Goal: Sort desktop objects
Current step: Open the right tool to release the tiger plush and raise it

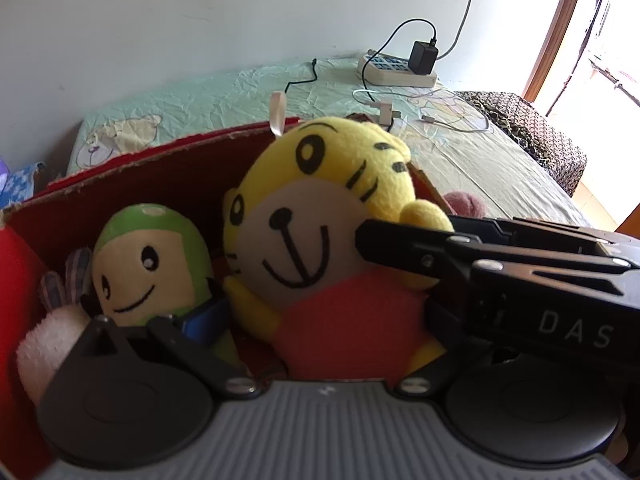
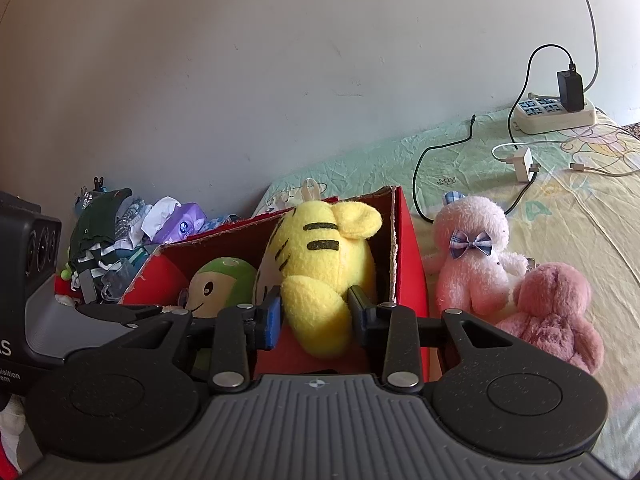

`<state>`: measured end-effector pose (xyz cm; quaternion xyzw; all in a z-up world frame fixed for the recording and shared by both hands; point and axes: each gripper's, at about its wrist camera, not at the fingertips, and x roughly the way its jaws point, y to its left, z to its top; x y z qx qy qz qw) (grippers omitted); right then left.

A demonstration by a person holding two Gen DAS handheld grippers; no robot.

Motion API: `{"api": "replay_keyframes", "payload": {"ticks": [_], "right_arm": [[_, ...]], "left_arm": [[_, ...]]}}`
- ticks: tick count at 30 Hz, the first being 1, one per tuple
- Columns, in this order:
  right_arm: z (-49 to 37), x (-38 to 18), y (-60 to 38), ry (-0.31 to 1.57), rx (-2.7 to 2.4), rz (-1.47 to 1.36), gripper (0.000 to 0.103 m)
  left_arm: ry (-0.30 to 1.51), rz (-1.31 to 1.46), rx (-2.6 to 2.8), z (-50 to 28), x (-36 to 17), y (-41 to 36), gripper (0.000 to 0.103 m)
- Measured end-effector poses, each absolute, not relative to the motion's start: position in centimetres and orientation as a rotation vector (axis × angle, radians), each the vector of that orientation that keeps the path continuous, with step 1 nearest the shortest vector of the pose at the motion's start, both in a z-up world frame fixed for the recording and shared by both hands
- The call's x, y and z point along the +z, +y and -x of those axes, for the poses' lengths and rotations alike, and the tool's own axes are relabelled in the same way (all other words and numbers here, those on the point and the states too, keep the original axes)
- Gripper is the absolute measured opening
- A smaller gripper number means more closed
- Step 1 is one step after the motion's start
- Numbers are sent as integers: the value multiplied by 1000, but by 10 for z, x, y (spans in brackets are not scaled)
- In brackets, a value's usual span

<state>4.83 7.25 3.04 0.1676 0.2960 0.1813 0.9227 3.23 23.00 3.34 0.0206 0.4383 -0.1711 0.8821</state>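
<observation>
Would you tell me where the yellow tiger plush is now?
In the red box, right of the green plush, the yellow tiger plush sits between the right gripper fingers.

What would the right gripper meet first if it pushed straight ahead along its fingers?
Nothing new: the right gripper already grips the yellow tiger plush. Beyond it probably comes the red box wall, though depth is unclear.

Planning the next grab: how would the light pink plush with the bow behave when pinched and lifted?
The light pink plush looks soft and fluffy, so it would probably squash under the fingers and feel light. Its limbs likely dangle. It leans against the darker pink plush, which may shift.
</observation>
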Motion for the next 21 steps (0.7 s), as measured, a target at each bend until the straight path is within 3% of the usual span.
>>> {"api": "replay_keyframes", "payload": {"ticks": [21], "right_arm": [[-44,24,64,549,445,-351,36]], "left_arm": [[943,-25,-272,-27,27,218,103]]}}
